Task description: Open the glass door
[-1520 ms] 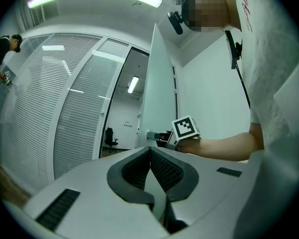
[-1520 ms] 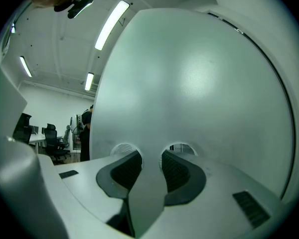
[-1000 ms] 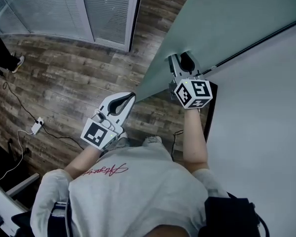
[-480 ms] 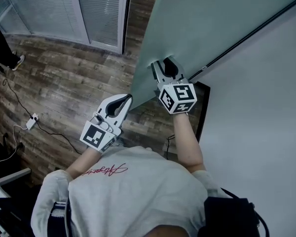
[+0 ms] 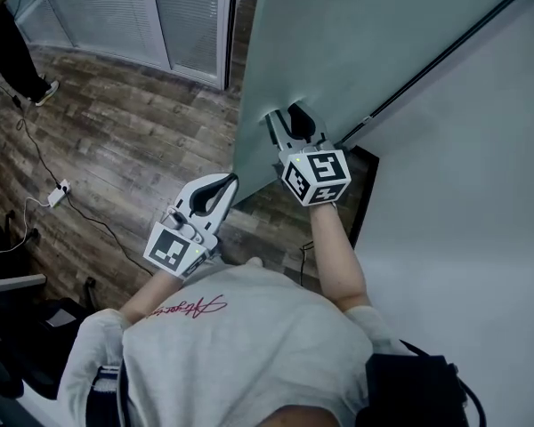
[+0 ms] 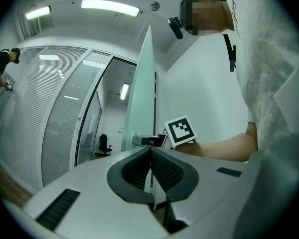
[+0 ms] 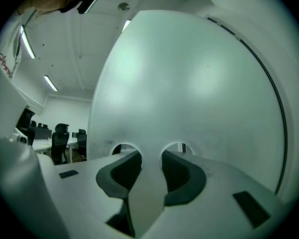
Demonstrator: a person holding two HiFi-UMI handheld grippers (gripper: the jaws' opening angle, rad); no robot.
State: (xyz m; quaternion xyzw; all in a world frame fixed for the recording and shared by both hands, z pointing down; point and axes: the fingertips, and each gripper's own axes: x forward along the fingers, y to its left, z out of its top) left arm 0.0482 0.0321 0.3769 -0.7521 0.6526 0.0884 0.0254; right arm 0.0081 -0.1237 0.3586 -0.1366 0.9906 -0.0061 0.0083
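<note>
Your right gripper (image 7: 150, 159) reaches into the two round holes (image 7: 123, 148) in the door (image 7: 189, 83), one finger in each. The fingers pinch the glass strip (image 7: 150, 183) between those holes. Your left gripper (image 6: 150, 151) has its fingers pressed together on nothing, and the door's edge rises just beyond their tips, slightly to the right.

Glass door (image 5: 338, 52) stands swung out, with a white wall (image 5: 481, 238) close along its right. Left of the door's free edge lies open wooden floor (image 5: 133, 140), bounded by a blind-covered partition (image 5: 107, 16); a power strip (image 5: 60, 190) lies there.
</note>
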